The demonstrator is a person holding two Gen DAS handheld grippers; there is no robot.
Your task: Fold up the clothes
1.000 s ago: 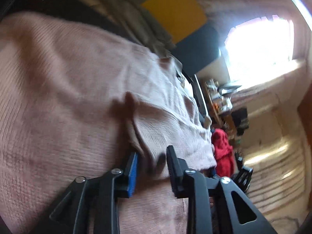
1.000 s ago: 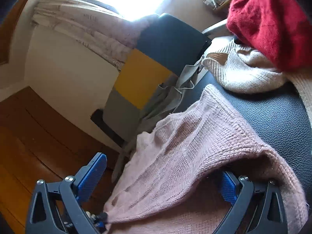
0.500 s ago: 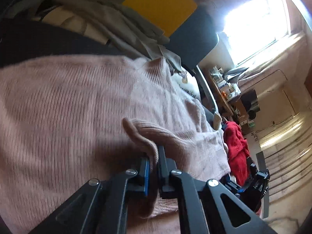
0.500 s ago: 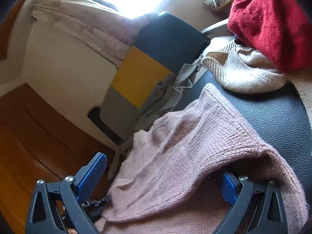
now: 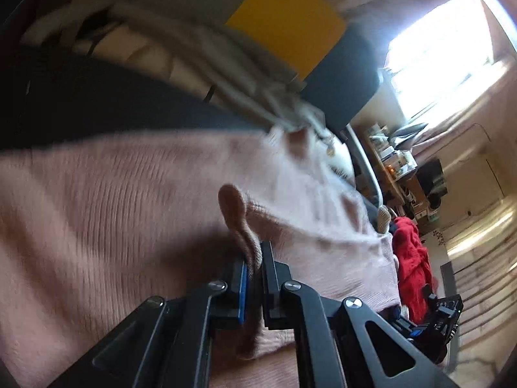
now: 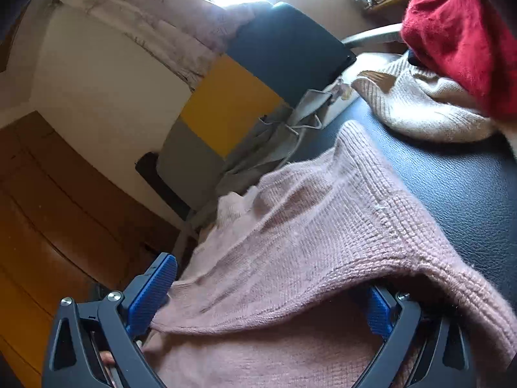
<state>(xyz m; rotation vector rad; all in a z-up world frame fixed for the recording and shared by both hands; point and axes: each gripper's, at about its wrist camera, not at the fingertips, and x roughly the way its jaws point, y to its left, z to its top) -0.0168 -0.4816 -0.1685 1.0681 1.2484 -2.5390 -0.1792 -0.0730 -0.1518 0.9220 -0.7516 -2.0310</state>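
A pink knit sweater (image 5: pixel 129 213) lies spread on a black leather surface (image 6: pixel 458 187). My left gripper (image 5: pixel 253 268) is shut on a raised fold of the sweater's edge, which sticks up between the jaws. In the right wrist view the sweater (image 6: pixel 307 232) drapes between the wide-open jaws of my right gripper (image 6: pixel 268 294); the knit lies across the gap and hides most of the right blue pad (image 6: pixel 378 310). The left blue pad (image 6: pixel 152 294) is free beside the cloth.
A cream knit garment (image 6: pixel 420 106) and a red garment (image 6: pixel 458 29) lie at the far right of the surface. A grey garment (image 6: pixel 278 139) hangs at the back by yellow, grey and dark panels (image 6: pixel 226 103). Wooden floor (image 6: pixel 48 213) lies below at left.
My left gripper closed on the sweater fold and has lifted and pulled it, so more black surface shows behind. The right gripper stayed open while the sweater shifted across it.
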